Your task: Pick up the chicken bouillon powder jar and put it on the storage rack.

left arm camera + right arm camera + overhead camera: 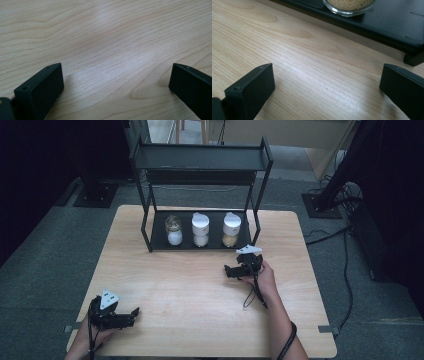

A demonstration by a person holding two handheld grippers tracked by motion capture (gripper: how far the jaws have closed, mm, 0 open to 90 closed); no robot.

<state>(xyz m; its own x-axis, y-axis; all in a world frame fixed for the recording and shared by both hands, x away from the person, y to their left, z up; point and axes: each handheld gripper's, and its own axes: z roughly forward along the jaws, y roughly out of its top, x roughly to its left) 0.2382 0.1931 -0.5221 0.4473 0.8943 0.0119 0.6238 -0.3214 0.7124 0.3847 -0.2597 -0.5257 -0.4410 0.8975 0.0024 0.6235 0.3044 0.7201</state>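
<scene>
Nearest the high camera, at the desk's front left corner, my left gripper rests low over bare wood, jaws spread wide and holding nothing; in the left gripper view its two black jaws frame only wood grain. I judge this a parked position, kept clear of the working area.

My right gripper sits further forward, just short of the front right corner of the black rack, with the hand behind it and its cable trailing back over the desk. Its jaws too stand wide apart and empty. In the right gripper view they open onto wood, with the rack's lower shelf beyond and the glass base of the grain jar at the top edge. The wide setting suits, in my judgement, a grasp around that jar's body.

Three jars stand in a row on the lower shelf: a clear-topped jar at left, a white-capped jar in the middle, and the grain jar, also white-capped, at right and closest to the right gripper. They stand near one another but apart.

Obstacles, as I read them: the rack's front right post rises beside the grain jar, the upper shelf limits approach from above, and the middle jar crowds the left side. A low frontal entry looks the clearest path.
</scene>
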